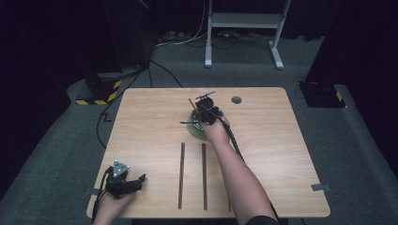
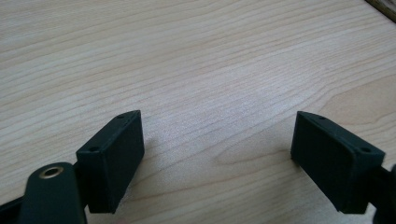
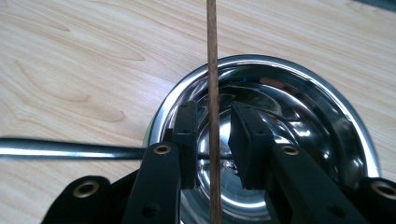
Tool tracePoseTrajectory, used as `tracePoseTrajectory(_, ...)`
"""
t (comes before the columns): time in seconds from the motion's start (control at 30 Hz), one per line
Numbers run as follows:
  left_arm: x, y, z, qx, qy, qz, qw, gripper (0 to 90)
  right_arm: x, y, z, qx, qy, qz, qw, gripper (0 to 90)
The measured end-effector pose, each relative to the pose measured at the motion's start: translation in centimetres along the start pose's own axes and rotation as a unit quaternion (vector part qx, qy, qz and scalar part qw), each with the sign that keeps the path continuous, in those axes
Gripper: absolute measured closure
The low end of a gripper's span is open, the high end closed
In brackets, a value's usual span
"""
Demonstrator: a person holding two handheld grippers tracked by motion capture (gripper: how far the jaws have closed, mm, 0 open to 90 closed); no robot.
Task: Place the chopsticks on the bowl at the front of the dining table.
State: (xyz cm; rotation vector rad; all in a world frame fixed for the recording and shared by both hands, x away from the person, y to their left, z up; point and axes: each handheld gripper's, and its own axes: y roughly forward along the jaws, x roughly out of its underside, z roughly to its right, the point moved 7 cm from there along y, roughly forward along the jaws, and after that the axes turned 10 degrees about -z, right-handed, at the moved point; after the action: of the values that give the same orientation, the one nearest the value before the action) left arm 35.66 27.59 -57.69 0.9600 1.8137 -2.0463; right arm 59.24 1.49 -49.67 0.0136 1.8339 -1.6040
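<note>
A shiny steel bowl [image 3: 317,116] with a long dark handle [image 3: 70,150] stands on the wooden table [image 1: 150,117], just beyond its middle. My right gripper [image 3: 212,135] hangs over the bowl [image 1: 193,131], jaws pointing down into it. A thin brown stick [image 3: 211,56] rises between the jaws, close to the left pad, with a gap to the right pad. In the high view the stick [image 1: 191,104] leans out past the bowl's far rim. My left gripper [image 1: 137,183] rests at the table's front left, open, over bare wood [image 2: 217,140].
Two more brown sticks [image 1: 181,176] [image 1: 204,176] lie side by side, pointing away from me, in the front middle of the table. A grey round cap [image 1: 236,100] sits near the far edge. A white metal frame [image 1: 244,21] stands on the floor behind.
</note>
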Motion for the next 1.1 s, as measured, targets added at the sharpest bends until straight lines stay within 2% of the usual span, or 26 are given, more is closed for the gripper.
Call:
tracePoseTrajectory(0.17, 0.0, 0.0, -0.1, -0.002, 0.004, -0.001, 1.0000, 17.3, 0.9, -1.6, 0.1, 0.006, -0.003, 0.015, 0.9999, 72.3)
tracePoseTrajectory(0.2, 0.0, 0.0, -0.1, -0.002, 0.004, -0.001, 1.0000, 17.3, 1.6, -2.5, 0.3, 0.006, -0.003, 0.022, 0.9997, 72.6)
tracePoseTrajectory(0.33, 0.0, 0.0, -0.1, -0.002, 0.004, -0.002, 1.0000, 17.2, 2.6, -3.7, 0.8, 0.013, 0.000, 0.027, 0.9996, 72.7)
tracePoseTrajectory(0.4, 0.0, 0.0, 0.0, -0.002, 0.004, -0.002, 1.0000, 17.2, 4.0, -5.2, 1.2, 0.020, -0.007, 0.036, 0.9991, 72.7)
tracePoseTrajectory(0.43, 0.0, 0.0, 0.0, -0.002, 0.004, -0.001, 1.0000, 17.2, 4.0, -5.2, 1.2, 0.020, -0.007, 0.036, 0.9991, 72.7)
tracePoseTrajectory(0.5, 0.0, 0.0, 0.0, -0.002, 0.003, -0.001, 1.0000, 17.3, 5.0, -6.0, 1.5, 0.020, -0.007, 0.041, 0.9989, 72.6)
tracePoseTrajectory(0.53, 0.0, 0.0, 0.0, -0.002, 0.003, -0.001, 1.0000, 17.2, 6.1, -6.8, 1.7, 0.023, -0.005, 0.050, 0.9985, 72.7)
tracePoseTrajectory(0.57, 0.0, 0.0, 0.0, -0.002, 0.003, -0.001, 1.0000, 17.3, 6.1, -6.8, 1.7, 0.023, -0.005, 0.050, 0.9985, 72.7)
tracePoseTrajectory(0.67, 0.0, 0.0, 0.0, -0.002, 0.003, -0.001, 1.0000, 17.3, 8.6, -8.0, 2.2, 0.021, -0.005, 0.053, 0.9984, 72.6)
tracePoseTrajectory(0.7, 0.0, 0.0, 0.0, -0.002, 0.002, -0.001, 1.0000, 17.3, 8.6, -8.0, 2.2, 0.021, -0.005, 0.053, 0.9984, 72.6)
tracePoseTrajectory(0.73, 0.0, 0.0, 0.0, -0.002, -0.001, 0.001, 1.0000, 17.3, 10.1, -8.4, 2.5, 0.020, -0.002, 0.061, 0.9979, 72.7)
tracePoseTrajectory(0.77, 0.0, 0.0, 0.0, -0.002, -0.001, 0.001, 1.0000, 17.3, 10.1, -8.4, 2.5, 0.020, -0.002, 0.061, 0.9979, 72.7)
tracePoseTrajectory(0.83, 0.0, 0.0, 0.0, -0.002, -0.002, 0.001, 1.0000, 17.3, 11.9, -8.6, 2.7, 0.014, 0.002, 0.062, 0.9980, 72.7)
tracePoseTrajectory(0.87, 0.0, 0.0, 0.0, -0.002, -0.002, 0.001, 1.0000, 17.3, 13.2, -8.4, 2.9, 0.012, 0.003, 0.056, 0.9984, 72.6)
tracePoseTrajectory(0.9, 0.0, 0.0, 0.0, -0.002, -0.002, 0.001, 1.0000, 17.3, 13.2, -8.4, 2.9, 0.012, 0.003, 0.056, 0.9984, 72.6)
tracePoseTrajectory(0.93, 0.0, 0.0, 0.0, -0.002, -0.001, 0.001, 1.0000, 17.3, 14.8, -8.0, 3.0, 0.010, 0.009, 0.048, 0.9988, 72.6)
tracePoseTrajectory(1.0, 0.0, 0.0, 0.0, -0.002, -0.002, 0.002, 1.0000, 17.3, 16.0, -7.6, 3.1, 0.004, 0.015, 0.045, 0.9989, 72.5)
tracePoseTrajectory(1.03, 0.0, 0.0, 0.0, -0.002, -0.002, 0.002, 1.0000, 17.3, 16.0, -7.6, 3.1, 0.004, 0.015, 0.045, 0.9989, 72.5)
tracePoseTrajectory(1.07, 0.0, 0.0, 0.1, -0.002, -0.002, 0.002, 1.0000, 17.3, 17.1, -7.2, 3.0, 0.003, 0.016, 0.038, 0.9992, 72.4)
tracePoseTrajectory(1.1, 0.0, 0.0, 0.1, -0.002, -0.002, 0.002, 1.0000, 17.3, 17.1, -7.2, 3.0, 0.003, 0.016, 0.038, 0.9992, 72.4)
